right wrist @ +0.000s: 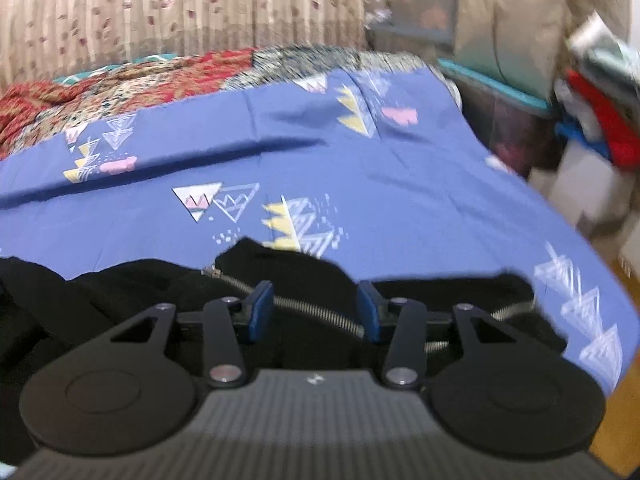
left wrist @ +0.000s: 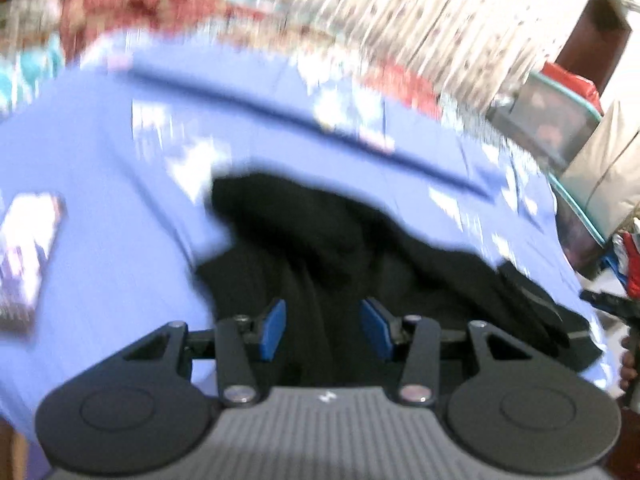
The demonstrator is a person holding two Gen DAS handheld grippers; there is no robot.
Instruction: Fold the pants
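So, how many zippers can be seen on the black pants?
1. The metal zipper runs across the black pants between the open right tool's fingers, seen from the right wrist. Others may be hidden in the folds.

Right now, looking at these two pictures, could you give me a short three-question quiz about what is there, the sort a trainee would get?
1. True or false: the black pants lie on a blue sheet printed with triangles.
2. Multiple choice: the right gripper is A) shut on the pants, B) open above a metal zipper, C) holding a red cloth.
3. Fill in: the left gripper is ____, with black fabric under it.

Key: 1 true. 2 B. 3 open; both blue fingers stand apart and grip nothing.
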